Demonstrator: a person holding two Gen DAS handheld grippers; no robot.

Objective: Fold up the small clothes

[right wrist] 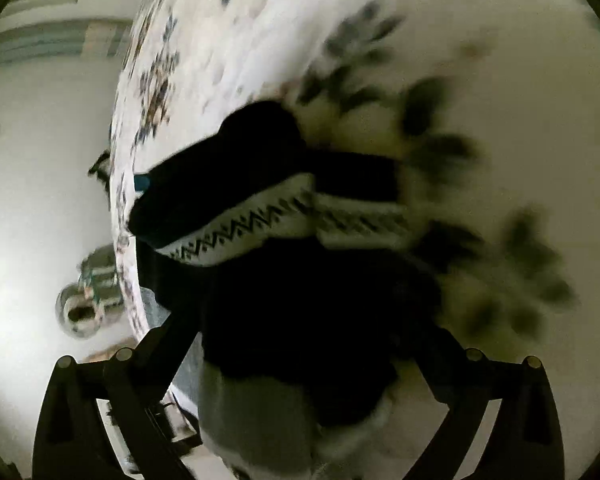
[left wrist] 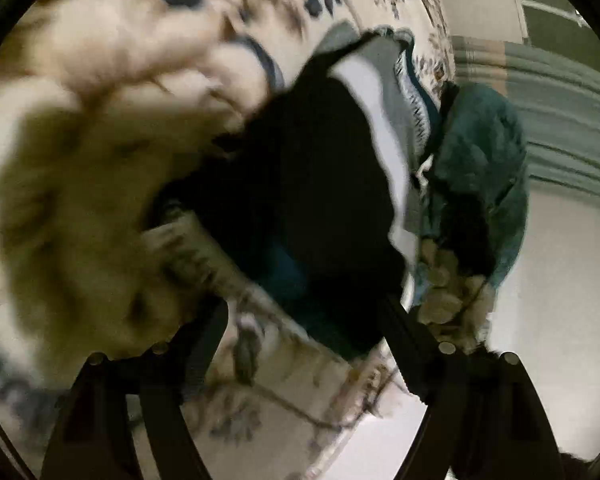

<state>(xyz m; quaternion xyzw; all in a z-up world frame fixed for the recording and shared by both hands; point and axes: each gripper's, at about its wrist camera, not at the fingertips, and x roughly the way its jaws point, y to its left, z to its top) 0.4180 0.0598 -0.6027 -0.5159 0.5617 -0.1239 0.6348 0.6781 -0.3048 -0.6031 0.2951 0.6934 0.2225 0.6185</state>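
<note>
1. Black garment (right wrist: pixel 300 300): dark knit cloth with a white band (right wrist: pixel 244 236) bearing a black zigzag pattern. In the right wrist view it lies on a floral bedspread (right wrist: pixel 300 40), its long axis running from lower centre up toward the left edge of the bed. A grey and white fabric part (right wrist: pixel 252 412) shows at its near end.
2. In the left wrist view the same black garment (left wrist: pixel 312 184) runs diagonally from lower centre to upper right, with a white stripe (left wrist: pixel 380 152) and grey panel beside it. A teal garment (left wrist: pixel 484 160), fuzzy in texture, lies just beside it on the right.
3. A tan fluffy mass (left wrist: pixel 72 200), blurred, fills the left of that view; what it is cannot be told.
4. Left claw (left wrist: pixel 300 344): jaws stand well apart; the black cloth lies between them, with no pad seen pressing on it.
5. Right claw (right wrist: pixel 300 360): jaws spread wide, black cloth between them, not pinched.
6. Bedspread: cream fabric with dark leaf print, blurred. No readable writing or labels.
7. A shiny metallic object (right wrist: pixel 88 300) sits on the pale floor left of the bed.
</note>
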